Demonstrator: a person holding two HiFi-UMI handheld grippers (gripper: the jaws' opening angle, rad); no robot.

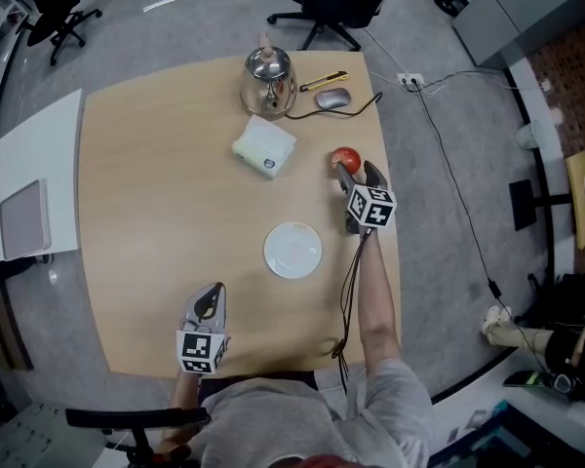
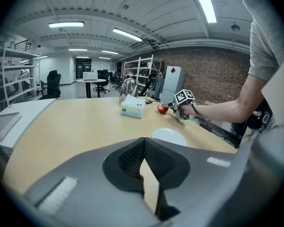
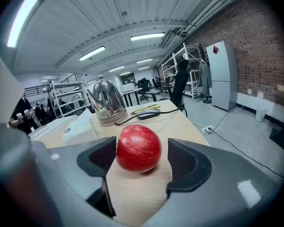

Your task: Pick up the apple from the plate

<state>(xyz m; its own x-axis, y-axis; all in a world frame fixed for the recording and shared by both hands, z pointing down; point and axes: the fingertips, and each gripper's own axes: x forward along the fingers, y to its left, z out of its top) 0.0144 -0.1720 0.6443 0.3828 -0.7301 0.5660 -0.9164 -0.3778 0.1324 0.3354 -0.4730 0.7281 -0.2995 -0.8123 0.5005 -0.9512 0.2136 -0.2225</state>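
Observation:
A red apple (image 1: 346,158) (image 3: 138,148) rests on the wooden table (image 1: 156,213), up and to the right of the empty white plate (image 1: 292,250) (image 2: 169,137). My right gripper (image 1: 357,174) (image 3: 141,163) is open around the apple: the left pad is close to or touching its skin, and a gap shows on the right side. My left gripper (image 1: 209,296) (image 2: 143,148) is near the table's front edge, well away from the plate, with its pads shut together on nothing. From the left gripper view the apple (image 2: 162,108) and right gripper (image 2: 173,110) show in the distance.
A tissue box (image 1: 264,146) lies left of the apple. Behind it stand a glass kettle (image 1: 269,78), a mouse (image 1: 332,97) with its cable and a yellow tool (image 1: 324,81). A white side table (image 1: 34,164) adjoins the left edge. The table's right edge is near the apple.

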